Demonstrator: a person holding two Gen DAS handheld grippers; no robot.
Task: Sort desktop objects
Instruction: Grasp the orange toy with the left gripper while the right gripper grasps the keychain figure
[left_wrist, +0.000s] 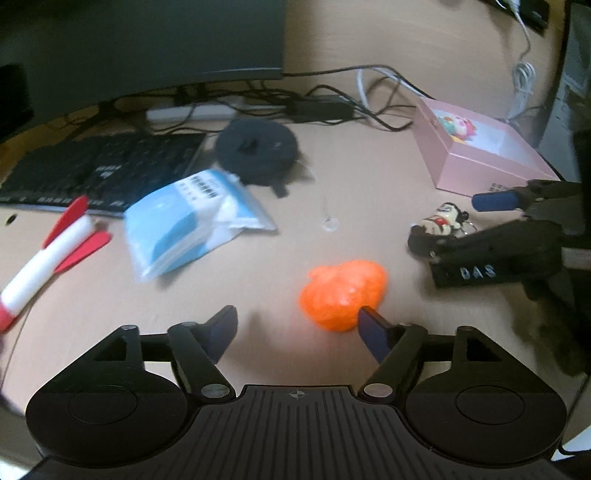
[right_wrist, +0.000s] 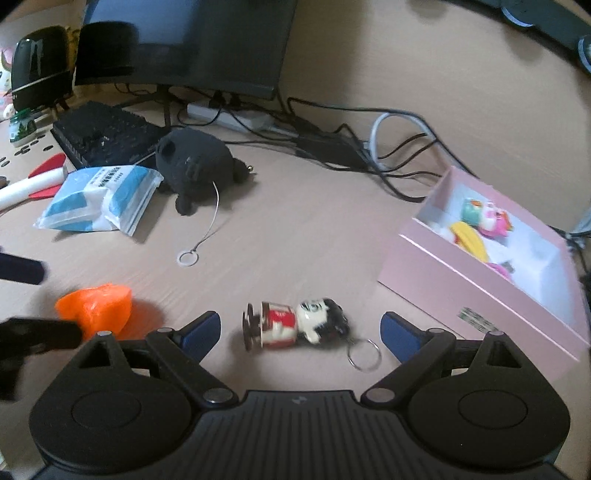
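Note:
My left gripper (left_wrist: 295, 319) stands open just above the desk. A lumpy orange toy (left_wrist: 343, 293) lies by its right fingertip, not pinched; it also shows in the right wrist view as the orange toy (right_wrist: 98, 306). My right gripper (right_wrist: 301, 323) is open with a small figurine keychain (right_wrist: 295, 325) lying on its side on the desk between the fingers, clear of both pads. The left wrist view shows the same figurine (left_wrist: 443, 218) at the right. An open pink box (right_wrist: 461, 291) with several small colourful toys stands to the right, also seen as the pink box (left_wrist: 480, 166).
A blue and white packet (left_wrist: 192, 225), a black plush toy (right_wrist: 192, 162), a red and white rocket (left_wrist: 48, 254) and a thin wire with a ring (right_wrist: 188, 257) lie on the desk. A keyboard (left_wrist: 103, 170), a monitor (right_wrist: 207, 44) and tangled cables (right_wrist: 332, 144) line the back.

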